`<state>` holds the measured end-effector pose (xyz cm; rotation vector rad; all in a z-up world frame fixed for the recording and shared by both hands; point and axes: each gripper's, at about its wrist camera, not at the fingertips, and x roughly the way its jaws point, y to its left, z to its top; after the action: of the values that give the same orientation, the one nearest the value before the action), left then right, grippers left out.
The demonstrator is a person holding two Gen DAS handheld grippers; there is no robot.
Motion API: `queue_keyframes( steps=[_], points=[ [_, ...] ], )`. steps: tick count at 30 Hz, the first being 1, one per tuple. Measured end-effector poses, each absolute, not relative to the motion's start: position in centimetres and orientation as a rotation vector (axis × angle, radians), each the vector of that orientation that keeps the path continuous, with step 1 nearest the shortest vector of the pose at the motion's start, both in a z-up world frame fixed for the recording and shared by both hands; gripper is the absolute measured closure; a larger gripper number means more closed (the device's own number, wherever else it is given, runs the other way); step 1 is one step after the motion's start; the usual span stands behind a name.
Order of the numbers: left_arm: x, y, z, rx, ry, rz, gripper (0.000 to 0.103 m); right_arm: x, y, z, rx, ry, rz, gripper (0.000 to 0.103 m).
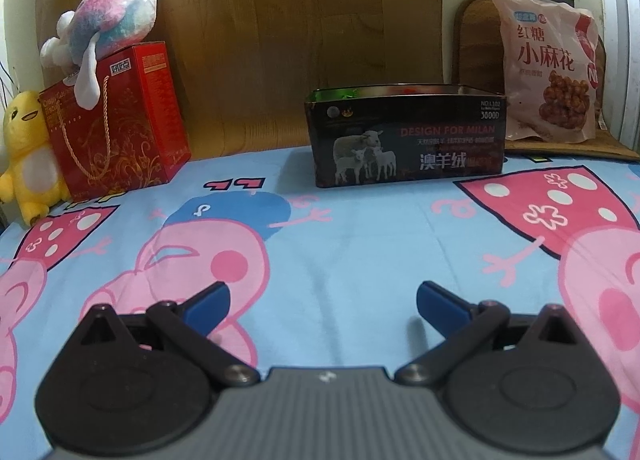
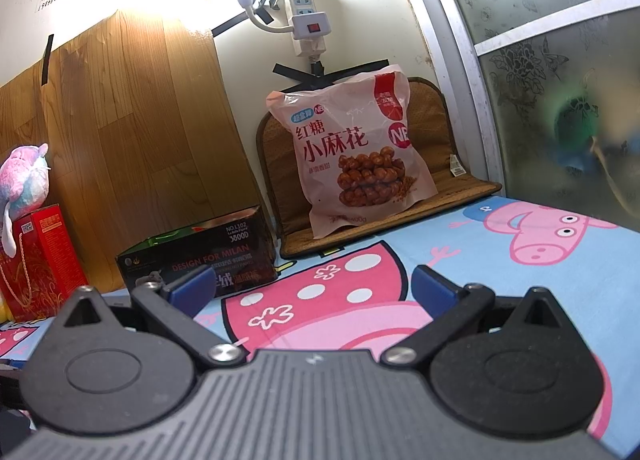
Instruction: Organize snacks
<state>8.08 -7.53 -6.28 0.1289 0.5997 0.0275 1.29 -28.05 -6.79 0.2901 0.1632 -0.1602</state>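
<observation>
A: Nearest, what are the tools doing?

B: The left gripper (image 1: 322,300) and right gripper (image 2: 312,284) both hover over the blue cartoon-pig bedsheet (image 1: 360,228), blue fingers spread wide, nothing between them.

A: And farther off?

B: The open black tin box printed with sheep (image 1: 406,140) stands mid-bed. Far right, the pink plastic bag of twisted dough snacks (image 2: 352,156) leans upright on a brown woven cushion (image 2: 448,176).

A: How will it handle?

B: Likely light, soft, slippery film with brittle contents; I'd pinch the top seam, gently.

A: Differences between views?

B: Right shows the white power strip (image 2: 306,12); left shows the red gift box (image 1: 120,116) with plush toys.
</observation>
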Motion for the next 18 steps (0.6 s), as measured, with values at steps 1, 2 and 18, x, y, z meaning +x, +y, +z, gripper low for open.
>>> queue_keyframes(
  steps=[1,2,18],
  points=[
    [8.07,-7.56,-6.27,0.129,0.600,0.028,0.000,1.33,-27.97,-6.79,0.290,0.164,-0.160,0.000],
    [8.05,-7.57,-6.27,0.131,0.599,0.027,0.000,1.29,-28.04,-6.79,0.290,0.163,-0.160,0.000],
    [7.95,-7.75,-6.32,0.139,0.595,0.012,0.000,1.25,-27.99,-6.81,0.292,0.162,-0.163,0.000]
  ],
)
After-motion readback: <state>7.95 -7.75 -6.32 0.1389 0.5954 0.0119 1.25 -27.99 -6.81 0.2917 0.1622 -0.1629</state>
